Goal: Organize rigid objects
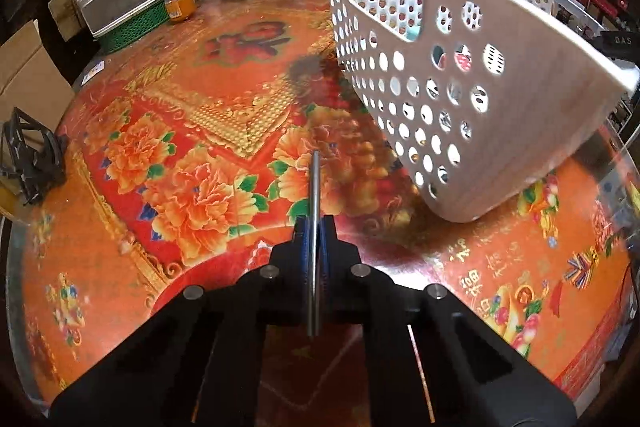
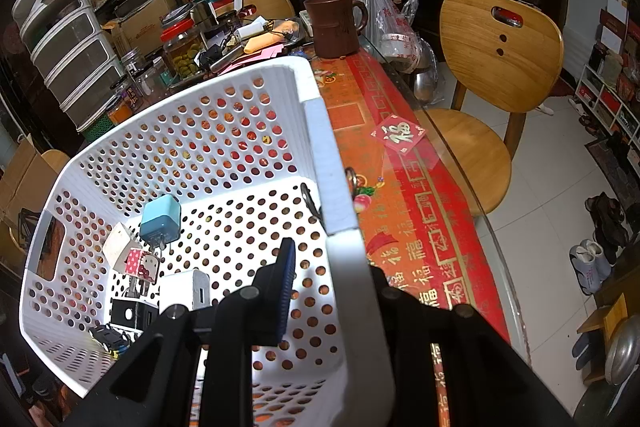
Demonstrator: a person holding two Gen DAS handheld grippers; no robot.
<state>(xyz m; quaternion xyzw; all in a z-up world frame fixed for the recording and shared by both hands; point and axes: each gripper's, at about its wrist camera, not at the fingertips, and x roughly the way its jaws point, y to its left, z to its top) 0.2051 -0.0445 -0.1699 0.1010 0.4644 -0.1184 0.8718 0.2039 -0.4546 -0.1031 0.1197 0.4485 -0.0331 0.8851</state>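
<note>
While the left hand-held gripper (image 1: 315, 227) pinches a metal rod (image 1: 315, 187), the right (image 2: 332, 267) clamps the basket (image 2: 340, 195) rim.

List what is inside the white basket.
Inside the white basket: a blue charger, a pink polka-dot plug, a white adapter, a black cube and a small dark toy car. The right gripper hides the near corner.

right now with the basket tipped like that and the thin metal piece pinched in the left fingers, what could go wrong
1. The left gripper pinches the thin metal piece only by its edge, so it could twist or slip out before reaching the basket.
2. The right gripper holds the white basket by one wall, tilted; if that grip slips, the basket may drop onto the table.
3. The chargers inside sit bunched in one corner and could slide further.
</note>
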